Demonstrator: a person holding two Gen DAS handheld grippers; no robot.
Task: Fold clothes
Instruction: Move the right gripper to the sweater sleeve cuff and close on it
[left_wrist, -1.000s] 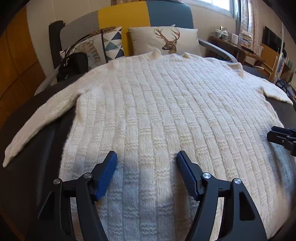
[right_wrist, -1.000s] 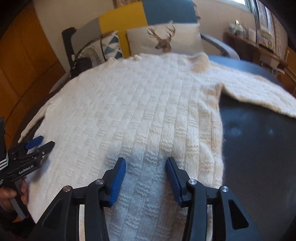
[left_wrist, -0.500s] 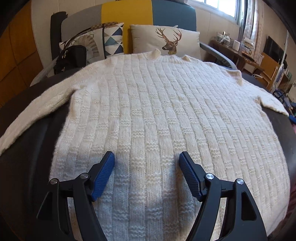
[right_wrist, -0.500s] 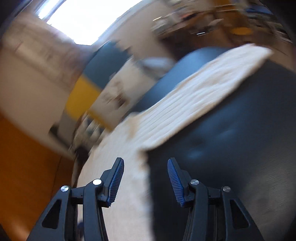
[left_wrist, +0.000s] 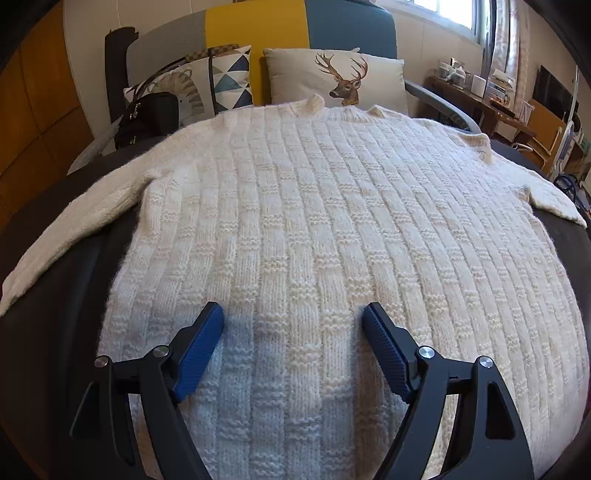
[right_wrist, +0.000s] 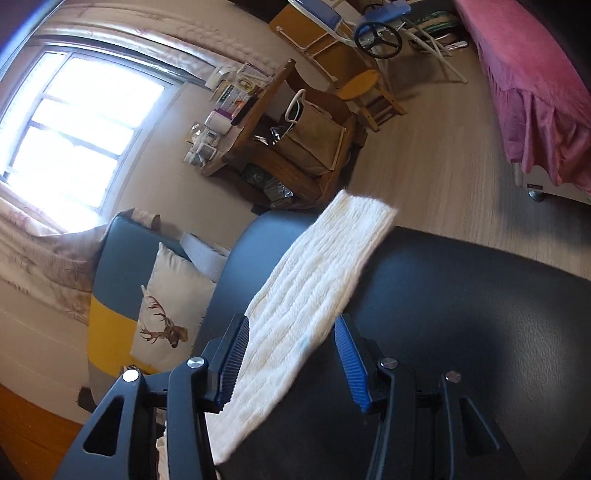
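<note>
A cream knitted sweater (left_wrist: 314, 229) lies flat on a dark surface (left_wrist: 48, 314), collar at the far end, both sleeves spread outward. My left gripper (left_wrist: 293, 317) is open and empty above the sweater's lower body. In the right wrist view the sweater's right sleeve (right_wrist: 314, 273) lies across the dark surface (right_wrist: 461, 314), cuff pointing away. My right gripper (right_wrist: 291, 332) is open, its fingers on either side of the sleeve near its middle. The view does not show whether they touch it.
A sofa back (left_wrist: 258, 29) with a deer cushion (left_wrist: 332, 81), a patterned cushion (left_wrist: 218, 85) and a black handbag (left_wrist: 147, 118) stands beyond the collar. A cluttered wooden desk (right_wrist: 280, 122), a stool (right_wrist: 362, 85) and a pink bed (right_wrist: 535, 85) stand on the floor to the right.
My right gripper has swung from the sweater's lower body out to the right sleeve and turned sideways. My left gripper has shifted slightly and stays open above the lower body.
</note>
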